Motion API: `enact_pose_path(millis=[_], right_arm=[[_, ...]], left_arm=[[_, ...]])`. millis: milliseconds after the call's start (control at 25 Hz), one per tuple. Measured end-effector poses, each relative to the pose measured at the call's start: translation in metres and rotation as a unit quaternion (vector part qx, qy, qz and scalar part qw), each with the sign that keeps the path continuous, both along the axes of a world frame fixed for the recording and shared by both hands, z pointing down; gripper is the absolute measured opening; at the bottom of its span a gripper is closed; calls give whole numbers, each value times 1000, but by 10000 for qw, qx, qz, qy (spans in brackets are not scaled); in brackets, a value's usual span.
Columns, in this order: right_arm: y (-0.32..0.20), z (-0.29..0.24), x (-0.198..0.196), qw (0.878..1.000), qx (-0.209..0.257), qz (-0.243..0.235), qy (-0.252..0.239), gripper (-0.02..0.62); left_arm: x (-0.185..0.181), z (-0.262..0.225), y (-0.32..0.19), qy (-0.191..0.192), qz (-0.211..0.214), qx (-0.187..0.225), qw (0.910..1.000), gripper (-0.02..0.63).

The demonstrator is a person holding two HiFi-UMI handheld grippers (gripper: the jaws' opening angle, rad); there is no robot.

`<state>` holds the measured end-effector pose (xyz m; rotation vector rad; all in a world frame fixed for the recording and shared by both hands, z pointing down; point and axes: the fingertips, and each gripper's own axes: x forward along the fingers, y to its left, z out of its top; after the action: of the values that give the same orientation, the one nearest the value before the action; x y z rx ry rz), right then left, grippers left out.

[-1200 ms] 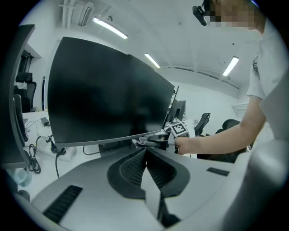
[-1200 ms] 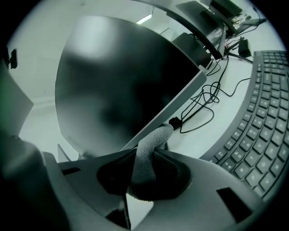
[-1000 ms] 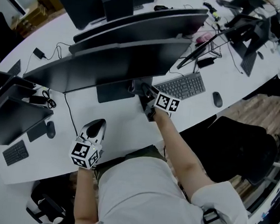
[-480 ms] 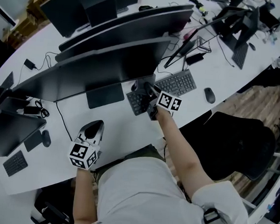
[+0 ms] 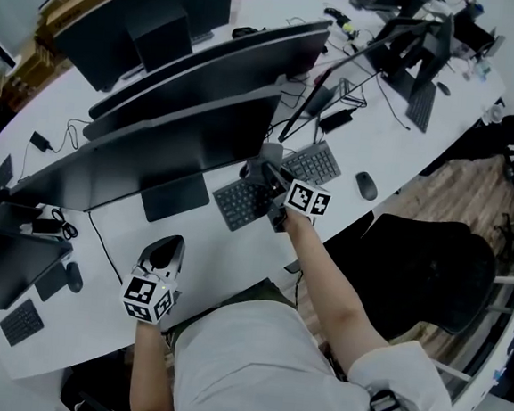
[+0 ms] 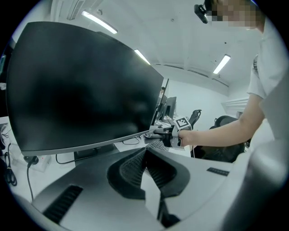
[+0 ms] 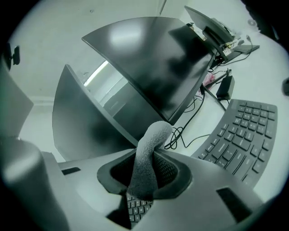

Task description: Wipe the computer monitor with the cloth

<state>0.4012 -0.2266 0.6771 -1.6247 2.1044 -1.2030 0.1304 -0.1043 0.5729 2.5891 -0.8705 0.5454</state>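
A wide dark curved monitor (image 5: pixel 155 146) stands across the white desk (image 5: pixel 235 252). My right gripper (image 5: pixel 267 172) is shut on a grey cloth (image 5: pixel 270 153) at the monitor's lower right corner, above a keyboard. In the right gripper view the cloth (image 7: pixel 146 158) sticks up from between the jaws toward the screen (image 7: pixel 153 67). The left gripper (image 5: pixel 163 256) rests low over the desk in front of the monitor's stand, shut with nothing in it (image 6: pixel 145 169). From the left gripper view the screen (image 6: pixel 81 85) fills the left, with the right gripper (image 6: pixel 159 133) at its edge.
A dark keyboard (image 5: pixel 276 188) lies under the right gripper, with a mouse (image 5: pixel 365 185) to its right. More monitors (image 5: pixel 208 53) stand behind. Cables run over the desk. A black office chair (image 5: pixel 430 269) is at the right; a small keyboard (image 5: pixel 21 321) lies at the left.
The right gripper has slid the cloth rightward along the monitor's lower edge to its right corner. The left gripper has stayed over the desk. The head view has shifted.
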Motion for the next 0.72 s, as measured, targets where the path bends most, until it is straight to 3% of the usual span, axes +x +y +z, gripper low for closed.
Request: enact_pose_path(millis=[360, 720], right_arm=[[-7, -39, 4, 9939, 305, -518, 925, 95], [-13, -77, -8, 9893, 587, -842, 1038, 95]], left_arm=[[17, -4, -8, 189, 40, 80, 9998, -3], [9, -14, -20, 481, -155, 161, 9986, -3]])
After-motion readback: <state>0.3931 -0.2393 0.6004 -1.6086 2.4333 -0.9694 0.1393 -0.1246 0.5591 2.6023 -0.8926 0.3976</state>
